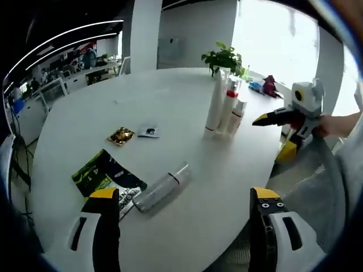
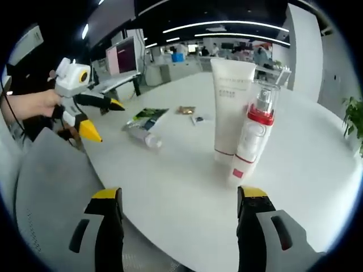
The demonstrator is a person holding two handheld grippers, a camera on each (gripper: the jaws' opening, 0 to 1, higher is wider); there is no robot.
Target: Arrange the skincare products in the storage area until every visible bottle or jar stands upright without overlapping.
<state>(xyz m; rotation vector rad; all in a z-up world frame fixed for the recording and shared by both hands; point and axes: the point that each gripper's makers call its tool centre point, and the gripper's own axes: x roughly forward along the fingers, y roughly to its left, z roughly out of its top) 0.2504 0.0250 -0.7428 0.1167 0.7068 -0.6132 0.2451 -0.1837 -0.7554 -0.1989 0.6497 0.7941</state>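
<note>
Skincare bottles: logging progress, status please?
Left gripper and right gripper open, empty. Clear bottle lies flat beside green packet. White tube, red-capped bottle upright. Nothing blocking.

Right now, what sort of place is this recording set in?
Probably an open-plan office: a large round white table, rows of desks with a monitor behind, long ceiling strip lights, and a green potted plant.

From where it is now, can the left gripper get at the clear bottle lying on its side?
Probably yes. The left gripper is open and empty, and the lying clear bottle sits just ahead of it on the white table. Only the green packet lies against the bottle; nothing blocks the approach from above.
</note>
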